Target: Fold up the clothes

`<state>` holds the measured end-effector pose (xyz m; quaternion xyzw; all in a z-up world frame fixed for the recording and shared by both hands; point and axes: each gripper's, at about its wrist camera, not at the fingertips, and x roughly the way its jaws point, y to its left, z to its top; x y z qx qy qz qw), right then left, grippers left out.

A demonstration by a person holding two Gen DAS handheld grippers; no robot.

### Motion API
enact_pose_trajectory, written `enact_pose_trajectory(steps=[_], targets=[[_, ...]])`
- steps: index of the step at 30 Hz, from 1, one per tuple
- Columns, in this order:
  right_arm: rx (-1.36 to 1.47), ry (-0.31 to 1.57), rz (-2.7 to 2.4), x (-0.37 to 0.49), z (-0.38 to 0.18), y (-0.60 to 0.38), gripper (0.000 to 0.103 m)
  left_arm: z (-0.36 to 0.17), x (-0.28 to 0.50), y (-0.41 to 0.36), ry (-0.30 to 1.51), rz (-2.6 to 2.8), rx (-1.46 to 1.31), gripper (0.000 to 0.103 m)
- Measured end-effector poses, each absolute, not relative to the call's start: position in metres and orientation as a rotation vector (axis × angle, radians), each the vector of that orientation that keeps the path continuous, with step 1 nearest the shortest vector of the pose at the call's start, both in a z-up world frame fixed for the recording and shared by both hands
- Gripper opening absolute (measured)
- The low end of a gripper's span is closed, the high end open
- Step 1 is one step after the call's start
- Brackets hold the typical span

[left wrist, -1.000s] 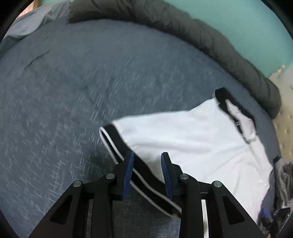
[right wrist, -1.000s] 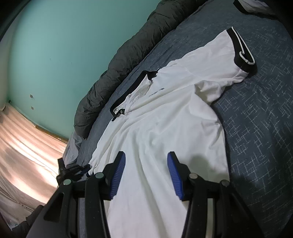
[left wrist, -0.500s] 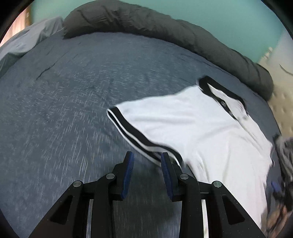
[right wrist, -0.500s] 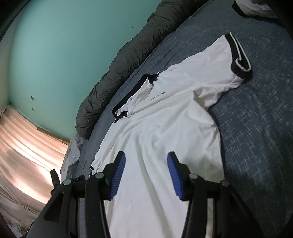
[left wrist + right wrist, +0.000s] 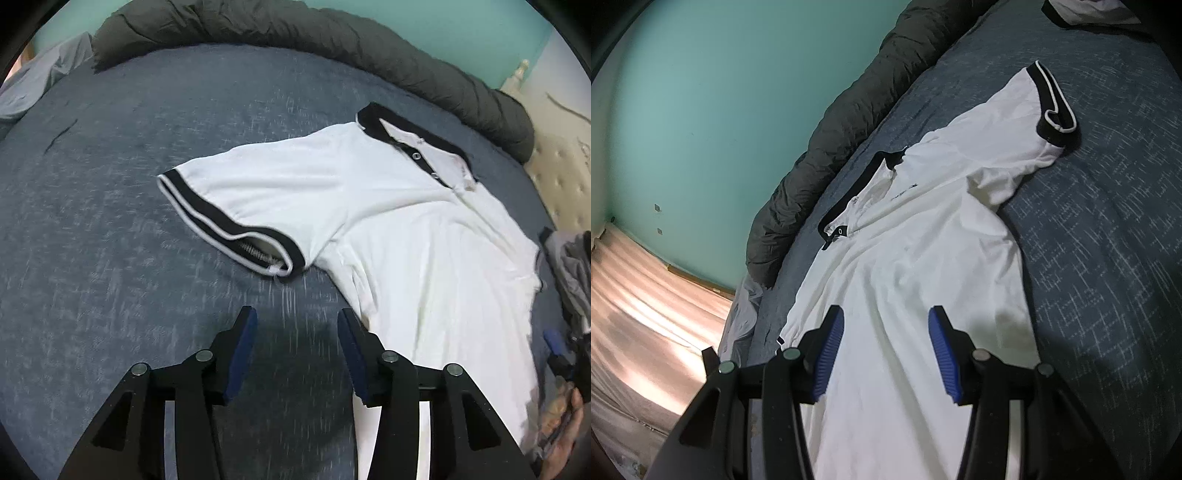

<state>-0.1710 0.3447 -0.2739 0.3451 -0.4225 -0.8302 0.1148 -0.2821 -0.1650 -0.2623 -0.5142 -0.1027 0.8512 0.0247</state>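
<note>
- Jaws of the left gripper (image 5: 297, 334) are spreading apart, nothing between the blue pads but bare bedcover; it points down at the blue-grey bed (image 5: 110, 221) just near of the shirt's sleeve.
- Jaws of the right gripper (image 5: 886, 332) stand apart, released; they hover over the lower body of the white polo shirt (image 5: 923, 258), and I cannot tell whether the tips touch the cloth.
- The shirt lies front up, spread flat on the bed toward its right side, its black collar (image 5: 406, 129) at the far end with the buttoned placket open below it.
- One sleeve reaches out to the left, ending in a black cuff (image 5: 229, 225) with white stripes; the cuff gapes slightly at its near corner.
- The body of the shirt runs near and right, creased below the armpit.
- A rolled dark grey quilt (image 5: 332, 40) lines the far edge of the bed against a teal wall (image 5: 720, 110).
- A crumpled grey garment (image 5: 569, 266) sits at the right edge, beside the shirt.
</note>
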Motion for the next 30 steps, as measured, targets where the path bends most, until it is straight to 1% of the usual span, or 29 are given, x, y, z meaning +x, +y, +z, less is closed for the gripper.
enact_pose_trajectory(steps=[7, 10, 19, 25, 26, 27, 28, 29, 30], targets=[[1.01, -1.256, -2.43, -0.178, -0.277, 0.351, 0.049, -0.263, -0.298, -0.176, -0.286, 2.836, -1.545, 0.05], [1.014, -1.259, -2.425, -0.178, -0.278, 0.351, 0.049, -0.267, -0.303, -0.178, -0.275, 2.808, -1.552, 0.05], [1.026, -1.256, -2.42, -0.179, -0.281, 0.348, 0.049, -0.273, -0.304, -0.173, -0.362, 2.743, -1.53, 0.05], [1.027, -1.264, -2.42, -0.178, -0.282, 0.351, 0.049, -0.277, -0.311, -0.174, -0.349, 2.729, -1.538, 0.05], [1.025, -1.266, -2.421, -0.178, -0.282, 0.351, 0.049, -0.278, -0.312, -0.174, -0.348, 2.726, -1.539, 0.043], [1.024, -1.266, -2.422, -0.178, -0.282, 0.352, 0.049, -0.279, -0.313, -0.175, -0.35, 2.72, -1.541, 0.027], [1.024, -1.267, -2.423, -0.179, -0.282, 0.352, 0.049, -0.279, -0.313, -0.175, -0.352, 2.716, -1.542, 0.021], [1.026, -1.267, -2.422, -0.179, -0.283, 0.352, 0.049, -0.279, -0.313, -0.176, -0.353, 2.713, -1.542, 0.017], [1.027, -1.267, -2.421, -0.179, -0.283, 0.352, 0.049, -0.279, -0.313, -0.177, -0.355, 2.709, -1.542, 0.016]])
